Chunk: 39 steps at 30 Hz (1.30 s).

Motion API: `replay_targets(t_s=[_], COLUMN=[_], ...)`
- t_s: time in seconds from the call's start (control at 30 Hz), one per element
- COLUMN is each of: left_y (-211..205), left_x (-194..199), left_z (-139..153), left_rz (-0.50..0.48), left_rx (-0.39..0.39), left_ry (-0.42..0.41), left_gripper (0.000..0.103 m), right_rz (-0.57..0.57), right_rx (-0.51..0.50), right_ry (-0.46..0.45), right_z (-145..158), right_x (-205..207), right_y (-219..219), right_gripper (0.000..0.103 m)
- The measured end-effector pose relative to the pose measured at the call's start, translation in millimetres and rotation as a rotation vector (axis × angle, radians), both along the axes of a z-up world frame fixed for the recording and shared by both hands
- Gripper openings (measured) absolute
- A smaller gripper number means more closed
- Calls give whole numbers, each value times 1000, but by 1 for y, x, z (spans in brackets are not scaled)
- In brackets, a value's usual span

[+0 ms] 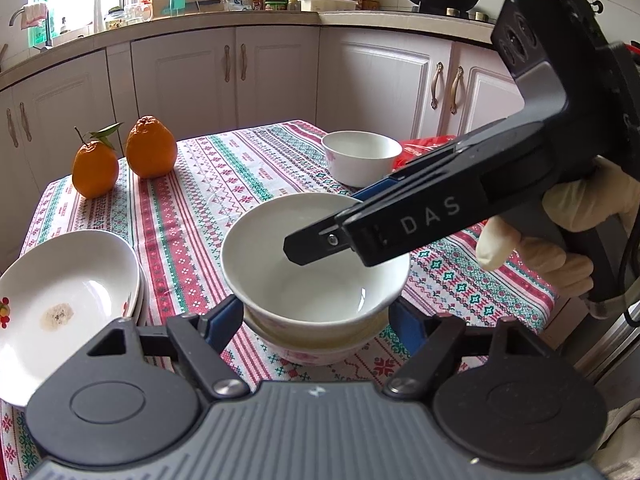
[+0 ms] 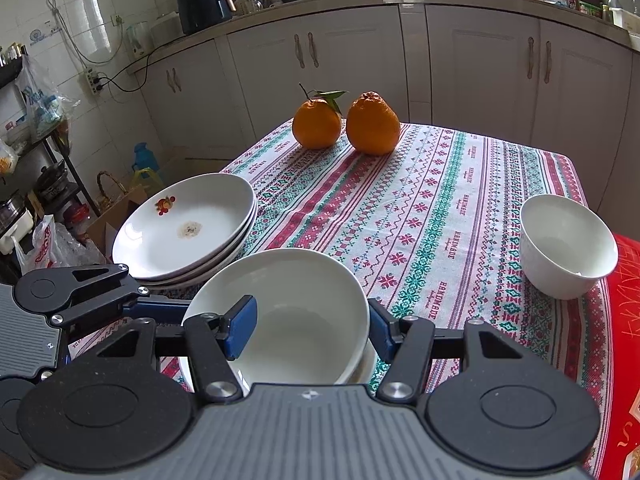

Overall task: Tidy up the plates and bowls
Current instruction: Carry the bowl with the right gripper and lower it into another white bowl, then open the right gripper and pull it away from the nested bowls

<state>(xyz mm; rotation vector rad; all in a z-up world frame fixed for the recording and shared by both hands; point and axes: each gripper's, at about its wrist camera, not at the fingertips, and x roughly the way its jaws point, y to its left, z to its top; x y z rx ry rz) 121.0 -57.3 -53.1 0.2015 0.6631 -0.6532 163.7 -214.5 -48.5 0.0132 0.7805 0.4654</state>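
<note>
A white bowl point(image 1: 316, 256) sits nested on another bowl with a pink pattern point(image 1: 308, 350) on the patterned tablecloth. My left gripper point(image 1: 316, 320) is open, its blue pads on either side of the lower bowl. My right gripper point(image 2: 308, 328) is open, one finger inside the top bowl point(image 2: 296, 312) and one outside its rim; it shows in the left wrist view point(image 1: 312, 242) reaching in from the right. A stack of white plates point(image 2: 188, 224) stands to the left, also in the left wrist view point(image 1: 64, 296). A single white bowl point(image 2: 568, 244) stands at the right.
Two oranges point(image 2: 348, 122) sit at the far side of the table point(image 2: 440, 200). A red bag point(image 2: 624, 300) lies by the single bowl at the right edge. Kitchen cabinets point(image 1: 240, 76) and a cluttered counter stand behind the table.
</note>
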Motion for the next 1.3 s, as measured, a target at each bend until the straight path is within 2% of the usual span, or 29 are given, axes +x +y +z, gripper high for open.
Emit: replay_targets(t_s=[0.37,0.57,0.67,0.73,0.83,1.03,1.3], left_y=[-1,-2,-1,-1,0,2,3], left_x=[1,1,0,-1,-3,-11,-11], left_z=[-2,-3,-1,1,2,7,23], left_rz=[7,10,15,8,0,-34,-76], left_rx=[1,4,-4,-9,-7,-9,6], left_ry=[0,1,-11,-17,-14,-3,-9], left_gripper=[82,82,90,92,92,92,94], right_rz=[-5,0,3,-5,-20,-67,-211], right_rx=[0,-11,-13,-31,-63,-77,-104], right_ry=[6,-5,-10,-27,-59,-95,-179], right_z=[-4,-5,-5,-4,-2,3,12], right_x=[1,-2,-4,-8,-14,-30,-55], right_y=[0,1,0,1,0,-11,-37], right_gripper=[64,69,79,95,103,103,103])
